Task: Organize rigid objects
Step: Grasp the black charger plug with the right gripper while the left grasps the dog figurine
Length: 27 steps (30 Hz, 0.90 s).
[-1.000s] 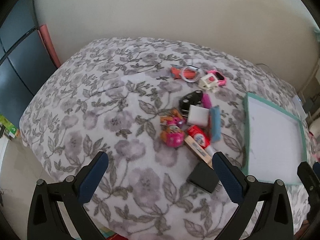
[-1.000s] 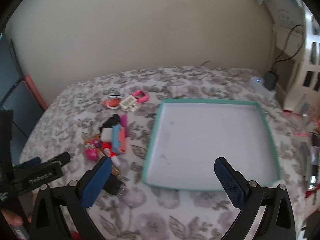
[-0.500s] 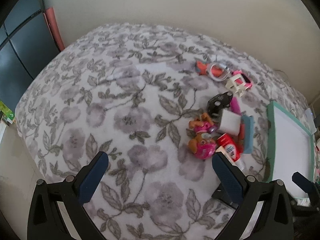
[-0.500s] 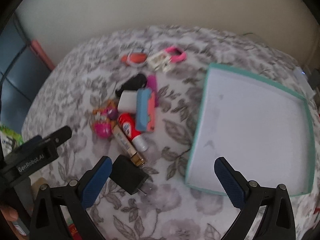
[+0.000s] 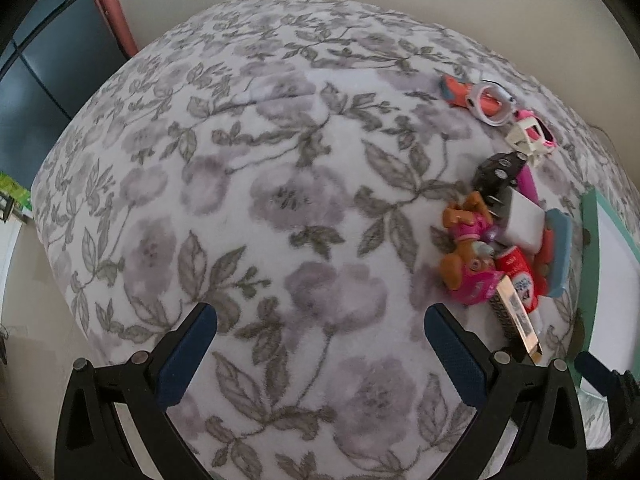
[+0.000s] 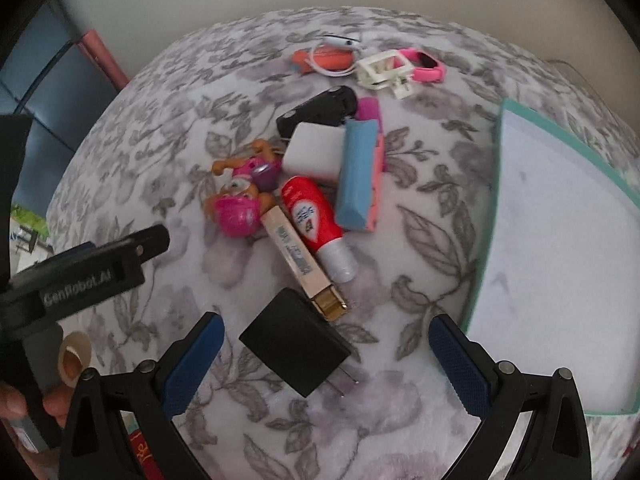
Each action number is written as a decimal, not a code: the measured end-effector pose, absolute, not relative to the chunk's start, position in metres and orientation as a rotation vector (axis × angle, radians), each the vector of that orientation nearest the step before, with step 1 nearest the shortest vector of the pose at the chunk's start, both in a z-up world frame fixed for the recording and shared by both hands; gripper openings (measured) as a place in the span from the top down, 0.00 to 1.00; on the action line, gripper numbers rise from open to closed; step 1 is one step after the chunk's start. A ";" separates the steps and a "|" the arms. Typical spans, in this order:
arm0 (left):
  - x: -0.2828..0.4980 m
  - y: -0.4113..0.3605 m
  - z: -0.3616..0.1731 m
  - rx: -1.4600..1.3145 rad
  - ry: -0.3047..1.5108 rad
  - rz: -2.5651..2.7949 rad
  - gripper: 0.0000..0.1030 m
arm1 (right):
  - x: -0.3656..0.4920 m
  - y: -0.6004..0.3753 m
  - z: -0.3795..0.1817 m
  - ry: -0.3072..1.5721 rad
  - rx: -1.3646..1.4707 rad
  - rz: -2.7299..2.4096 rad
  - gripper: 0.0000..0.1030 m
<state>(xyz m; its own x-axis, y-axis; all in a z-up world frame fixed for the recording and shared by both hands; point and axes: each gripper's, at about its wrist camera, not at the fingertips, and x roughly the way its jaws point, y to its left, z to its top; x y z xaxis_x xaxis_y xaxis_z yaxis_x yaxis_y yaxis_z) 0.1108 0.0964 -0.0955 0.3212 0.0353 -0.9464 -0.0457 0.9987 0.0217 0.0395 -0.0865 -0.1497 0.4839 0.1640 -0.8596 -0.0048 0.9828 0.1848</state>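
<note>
Small rigid objects lie heaped on a floral bedspread (image 5: 248, 200). Nearest my open right gripper (image 6: 326, 332) is a black plug adapter (image 6: 294, 340), sitting between its fingers on the cloth. Beyond it lie a beige tube (image 6: 298, 258), a red bottle (image 6: 314, 216), a blue-and-pink case (image 6: 358, 176), a white charger (image 6: 314, 154), toy dog figures (image 6: 244, 196) and a black object (image 6: 320, 112). The left gripper (image 5: 320, 326) hangs open over bare bedspread, left of the toy dogs (image 5: 466, 256).
A teal-rimmed white tray (image 6: 496, 168) lies to the right of the pile. Farther back are an orange item with a white cable (image 6: 330, 58), a cream frame (image 6: 386, 68) and a pink band (image 6: 428, 66). A tape roll (image 6: 74, 358) and a hand sit at the lower left.
Both grippers have moved lower and closer to the bed. The right one now has the black adapter between its open fingers; the pile has slid rightward in the left view.
</note>
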 end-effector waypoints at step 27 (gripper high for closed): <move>0.140 0.053 -0.107 -0.055 1.159 0.003 0.00 | 0.048 -0.083 -0.180 1.111 0.145 0.122 0.17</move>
